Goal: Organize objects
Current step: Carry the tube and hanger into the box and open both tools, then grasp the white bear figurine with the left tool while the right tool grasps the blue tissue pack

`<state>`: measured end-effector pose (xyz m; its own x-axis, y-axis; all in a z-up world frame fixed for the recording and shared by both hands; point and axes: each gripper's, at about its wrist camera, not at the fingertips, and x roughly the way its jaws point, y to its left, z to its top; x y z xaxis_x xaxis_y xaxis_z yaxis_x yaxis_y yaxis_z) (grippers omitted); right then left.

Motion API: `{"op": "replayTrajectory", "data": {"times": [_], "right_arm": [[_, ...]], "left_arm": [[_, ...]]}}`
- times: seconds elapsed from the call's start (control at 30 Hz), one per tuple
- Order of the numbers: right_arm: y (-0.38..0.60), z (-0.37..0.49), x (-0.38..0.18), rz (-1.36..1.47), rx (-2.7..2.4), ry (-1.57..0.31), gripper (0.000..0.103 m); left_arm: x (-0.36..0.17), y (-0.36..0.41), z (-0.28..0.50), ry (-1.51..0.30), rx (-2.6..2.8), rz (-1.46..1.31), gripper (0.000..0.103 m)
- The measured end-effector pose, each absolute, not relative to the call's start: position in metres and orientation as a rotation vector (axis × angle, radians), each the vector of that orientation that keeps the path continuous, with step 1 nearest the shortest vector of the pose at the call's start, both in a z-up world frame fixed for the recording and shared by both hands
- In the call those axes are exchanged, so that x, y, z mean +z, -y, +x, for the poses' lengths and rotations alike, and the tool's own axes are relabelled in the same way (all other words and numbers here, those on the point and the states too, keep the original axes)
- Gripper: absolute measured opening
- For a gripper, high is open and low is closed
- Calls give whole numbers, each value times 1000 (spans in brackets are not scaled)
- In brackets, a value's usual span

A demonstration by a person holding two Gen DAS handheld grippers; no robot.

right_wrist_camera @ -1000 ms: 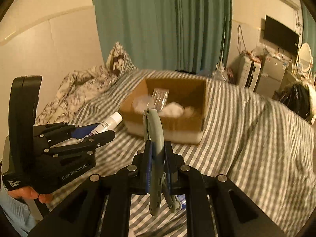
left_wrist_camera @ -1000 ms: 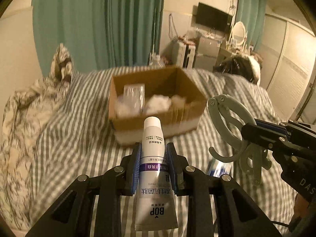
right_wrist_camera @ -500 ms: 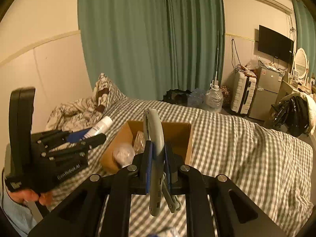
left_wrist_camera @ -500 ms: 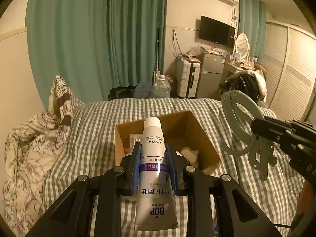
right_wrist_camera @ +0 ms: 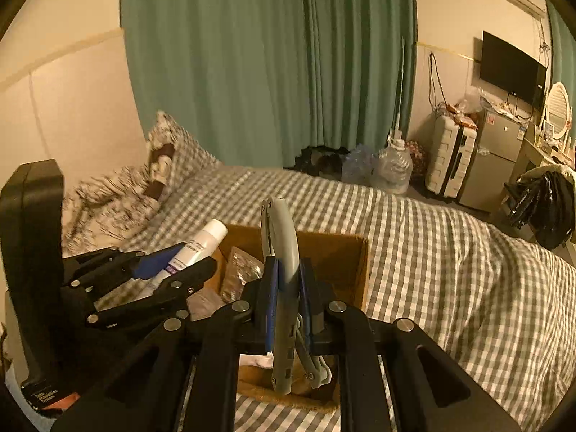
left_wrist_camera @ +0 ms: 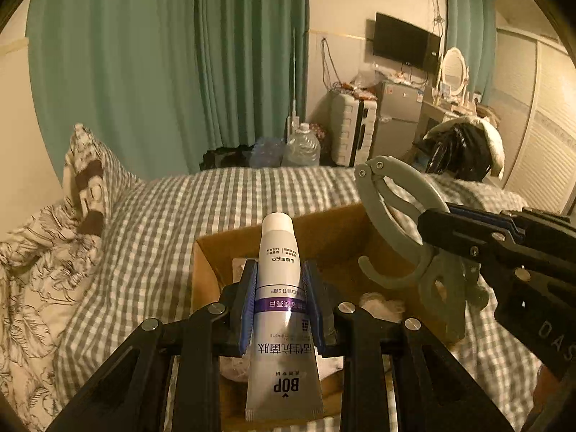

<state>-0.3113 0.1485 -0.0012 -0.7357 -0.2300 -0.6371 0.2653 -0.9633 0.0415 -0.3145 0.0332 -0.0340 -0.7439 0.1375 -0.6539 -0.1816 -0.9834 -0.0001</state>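
Tube (left_wrist_camera: 278,288) and clip (right_wrist_camera: 282,288) seemingly now over box (right_wrist_camera: 360,273).

"BOP" printed on the white tube (left_wrist_camera: 282,309), "DAS" on the right gripper (left_wrist_camera: 428,221)

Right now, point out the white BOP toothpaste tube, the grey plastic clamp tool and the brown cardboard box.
white BOP toothpaste tube (left_wrist_camera: 279,270), left wrist view, on its printed body.
grey plastic clamp tool (right_wrist_camera: 284,248), right wrist view, on its curved arm.
brown cardboard box (right_wrist_camera: 331,252), right wrist view, on its inner far wall.
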Motion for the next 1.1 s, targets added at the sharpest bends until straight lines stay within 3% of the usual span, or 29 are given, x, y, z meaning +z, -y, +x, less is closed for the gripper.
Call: {"op": "replayTrajectory", "data": {"times": [0.17, 0.57, 0.6, 0.67, 0.7, 0.73, 0.77, 0.8, 0.9, 1.0, 1.1], "right_arm": [[-145, -334, -27, 1054, -2681, -88, 11], [-148, -337, -36, 1072, -2693, -27, 11], [-149, -333, -32, 1061, -2696, -14, 11], [-152, -324, -22, 1036, -2704, -7, 13], [-153, -319, -16, 1024, -2710, -5, 23], [-154, -313, -10, 1013, -2717, -8, 30], [-156, -306, -4, 1000, -2727, -13, 45], [-158, -298, 3, 983, -2741, -14, 51], [-165, -273, 26, 943, -2765, -5, 56], [-171, -244, 53, 890, -2794, -13, 68], [-177, -213, 80, 832, -2822, -24, 77]], "left_arm": [[-58, -26, -331, -2, 2702, -1100, 26], [-77, -28, -333, -125, 2712, -1090, 28], [-75, -28, -331, -128, 2713, -1088, 31], [-68, -27, -326, -118, 2723, -1076, 55], [-62, -25, -321, -104, 2741, -1061, 71], [-55, -23, -314, -91, 2761, -1039, 74], [-52, -22, -311, -86, 2766, -1031, 74], [-44, -21, -305, -84, 2769, -1026, 74], [-21, -19, -287, -82, 2800, -997, 77], [5, -17, -260, -104, 2842, -941, 94], [31, -14, -233, -137, 2886, -882, 95]]}}
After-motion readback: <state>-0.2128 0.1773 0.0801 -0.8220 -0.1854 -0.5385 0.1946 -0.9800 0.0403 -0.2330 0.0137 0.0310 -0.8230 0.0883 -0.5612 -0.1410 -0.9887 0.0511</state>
